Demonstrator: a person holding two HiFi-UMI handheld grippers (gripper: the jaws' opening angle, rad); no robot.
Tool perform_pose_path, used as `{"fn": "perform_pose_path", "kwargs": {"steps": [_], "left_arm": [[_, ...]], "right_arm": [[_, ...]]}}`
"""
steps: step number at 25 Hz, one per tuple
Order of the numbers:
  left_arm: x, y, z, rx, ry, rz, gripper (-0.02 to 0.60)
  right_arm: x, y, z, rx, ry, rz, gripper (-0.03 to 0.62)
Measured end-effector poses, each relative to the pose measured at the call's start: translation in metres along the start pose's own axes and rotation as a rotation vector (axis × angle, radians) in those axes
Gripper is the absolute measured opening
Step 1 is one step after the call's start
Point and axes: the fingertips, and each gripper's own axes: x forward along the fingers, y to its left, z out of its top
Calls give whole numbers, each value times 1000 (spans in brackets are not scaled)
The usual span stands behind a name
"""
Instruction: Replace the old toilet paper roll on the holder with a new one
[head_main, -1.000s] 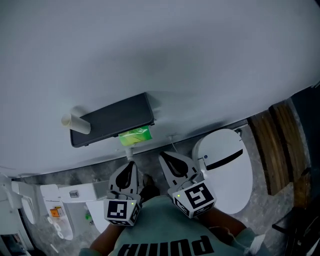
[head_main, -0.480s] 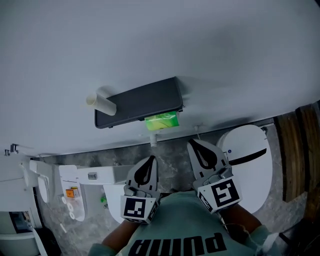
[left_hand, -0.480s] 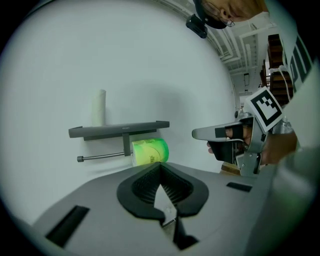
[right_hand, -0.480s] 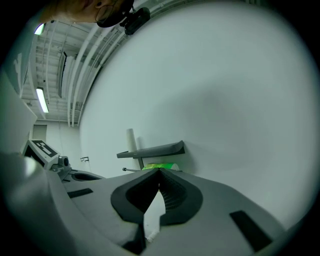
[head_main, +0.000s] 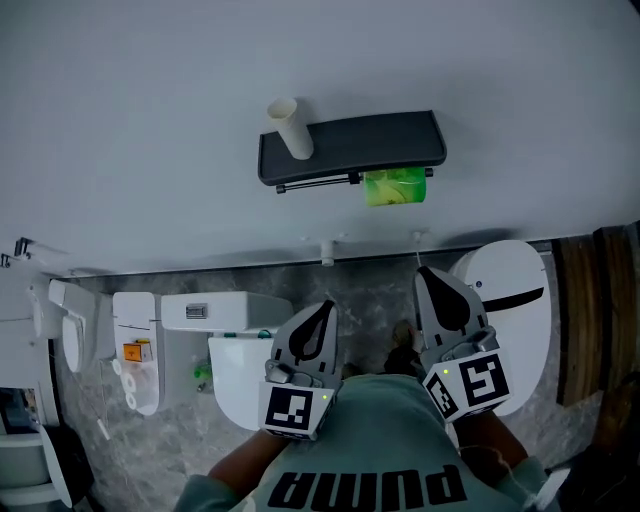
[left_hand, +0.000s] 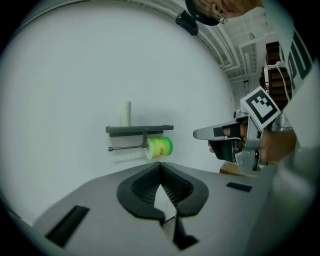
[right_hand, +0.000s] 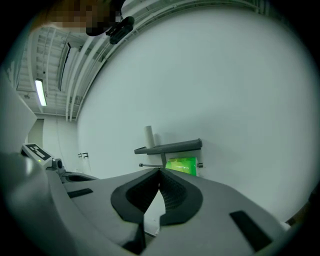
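My left gripper and right gripper are both closed, tips together, with nothing between the jaws. They point side by side at the wall, well apart from it. On the wall is the holder. 1 green roll hangs on its bar, and 1 bare tube stands on top.

Dark wall-mounted holder: flat top, thin bar beneath. Green roll hangs on bar's right end, just under top. Pale cardboard tube stands upright on top's left end.
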Motion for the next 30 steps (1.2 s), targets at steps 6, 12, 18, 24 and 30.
{"fn": "perform_pose_path", "kwargs": {"steps": [6, 12, 18, 24, 30], "left_arm": [[-68, 6, -24, -69, -33, -63, 5], [-111, -11, -49, -140, -35, -133, 5], [-146, -19, -46, -137, -64, -77, 5], [-159, -54, -44, -128, -76, -18, 5], [-160, -133, -32, -122, -83, 2, 5]], "right_arm": [[-43, 67, -27, 3, 52, -61, 11], [-90, 98, -49, 6, 103, -137, 11], [-108, 131, -57, -31, 120, -46, 11], [-134, 131, -54, -69, 109, 57, 11], [-193, 95, -49, -113, 105, 106, 11]]}}
